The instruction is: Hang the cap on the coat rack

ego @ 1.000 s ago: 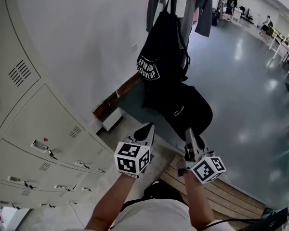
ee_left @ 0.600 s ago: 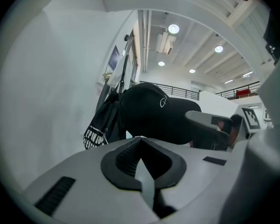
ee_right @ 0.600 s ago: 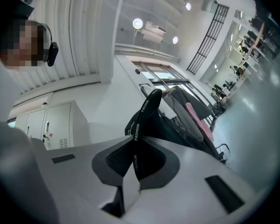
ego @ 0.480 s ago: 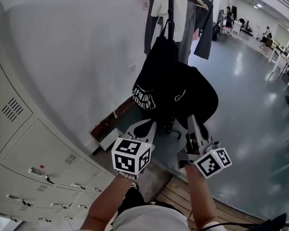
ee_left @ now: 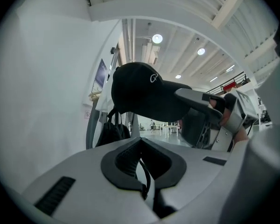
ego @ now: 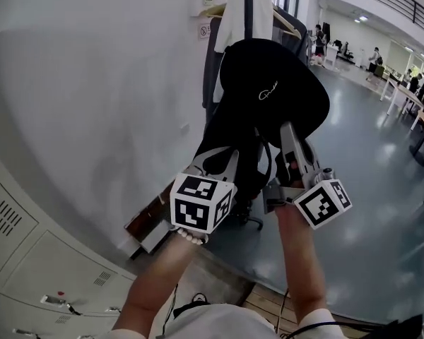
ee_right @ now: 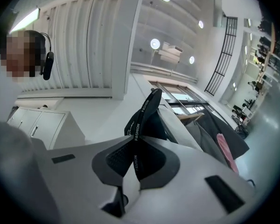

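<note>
- While the right gripper (ego: 290,134) pinches the cap (ego: 272,90), we hold the cap high in the upper middle of the head view. It is in front of the coat rack (ego: 249,6) and above the black bag (ego: 222,129) hanging there. We cannot tell whether the cap touches the rack.
- Looking along the right gripper's jaws, we see the cap edge-on between the pads, with a printed band running through the pinch. The hold is at an edge of the cap, but we cannot say whether it is the brim or the rim.
- Our left gripper (ego: 219,162) sits at the lower left of the cap. Its jaws are together and no part of the cap is between them.
- We judge the cap light, soft in the crown and stiffer at the brim. One pinch should carry it, but the crown may sag or swing.
- An edge grip suits hanging, since it leaves the crown's hollow free to drop over a peg. The left gripper could steady the far rim if the cap twists.
- The fabric should not slip much between the pads, and nothing about it looks fragile.
- The rack is crowded. A white garment (ego: 234,16), a wooden hanger (ego: 286,21) and the bag's straps all cluster around the pole, and we see no free hook from here.
- The wall (ego: 92,83) closes in on the left of the frame. Open floor (ego: 367,161) lies to the right, so that side gives us more room to come in.
</note>
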Available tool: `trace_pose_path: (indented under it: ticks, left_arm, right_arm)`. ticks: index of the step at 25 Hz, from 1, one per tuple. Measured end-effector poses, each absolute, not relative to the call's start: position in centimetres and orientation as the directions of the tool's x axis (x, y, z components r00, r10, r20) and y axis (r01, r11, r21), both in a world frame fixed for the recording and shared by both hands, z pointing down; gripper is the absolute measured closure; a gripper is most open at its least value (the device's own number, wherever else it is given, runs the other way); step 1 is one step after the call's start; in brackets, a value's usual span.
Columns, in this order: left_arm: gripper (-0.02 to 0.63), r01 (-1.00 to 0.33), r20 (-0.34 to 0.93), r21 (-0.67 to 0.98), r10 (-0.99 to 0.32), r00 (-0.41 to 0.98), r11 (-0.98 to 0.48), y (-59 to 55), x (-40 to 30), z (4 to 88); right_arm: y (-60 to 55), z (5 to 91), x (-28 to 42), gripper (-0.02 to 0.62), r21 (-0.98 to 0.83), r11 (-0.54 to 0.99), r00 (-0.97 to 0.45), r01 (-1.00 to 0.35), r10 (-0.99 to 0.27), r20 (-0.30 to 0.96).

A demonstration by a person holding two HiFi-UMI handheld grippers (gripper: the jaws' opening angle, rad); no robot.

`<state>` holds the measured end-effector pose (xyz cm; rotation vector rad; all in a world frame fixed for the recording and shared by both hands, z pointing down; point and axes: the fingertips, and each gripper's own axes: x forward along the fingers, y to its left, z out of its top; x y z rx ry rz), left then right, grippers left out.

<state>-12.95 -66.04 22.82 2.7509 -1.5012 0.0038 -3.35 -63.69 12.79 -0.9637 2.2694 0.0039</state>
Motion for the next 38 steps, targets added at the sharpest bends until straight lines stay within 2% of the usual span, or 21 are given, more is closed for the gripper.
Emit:
trace_pose_path:
  ticks: [13, 18, 22, 27, 38]
  left_arm:
    - [0.601, -0.834, -0.064, -0.049, -0.831, 0.552, -0.550, -78.0, -15.1, 14.6]
    - [0.601, -0.830, -0.051, -0.030, -0.829, 0.557, -0.556, -79.0, -15.2, 16.1]
    - [0.601, -0.830, -0.022, -0.009, -0.830, 0.558, -0.558, -79.1, -15.2, 17.4]
    - [0.601, -0.834, -0.004, 0.001, -0.834, 0.552, -0.552, -79.0, -16.0, 19.5]
    - [0.601, -0.837, -0.002, 0.037, -0.838, 0.546, -0.546, -78.1, -16.1, 21.1]
  right_arm:
    - [-72.6, 1.0, -6.1, 0.577, -0.147, 0.756, -0.467, -0.638, -0.532, -0.706]
    - [-74.4, -0.7, -6.4, 0.577, -0.165, 0.774, -0.451, -0.611, -0.511, -0.732]
    - [-77.0, 1.9, -5.3, 0.577, -0.284, 0.747, -0.411, -0.601, -0.594, -0.692]
    - [-78.2, 9.5, -4.2, 0.577, -0.430, 0.721, -0.374, -0.543, -0.667, -0.645]
    - [-77.8, 18.8, -4.0, 0.577, -0.521, 0.649, -0.370, -0.555, -0.753, -0.544]
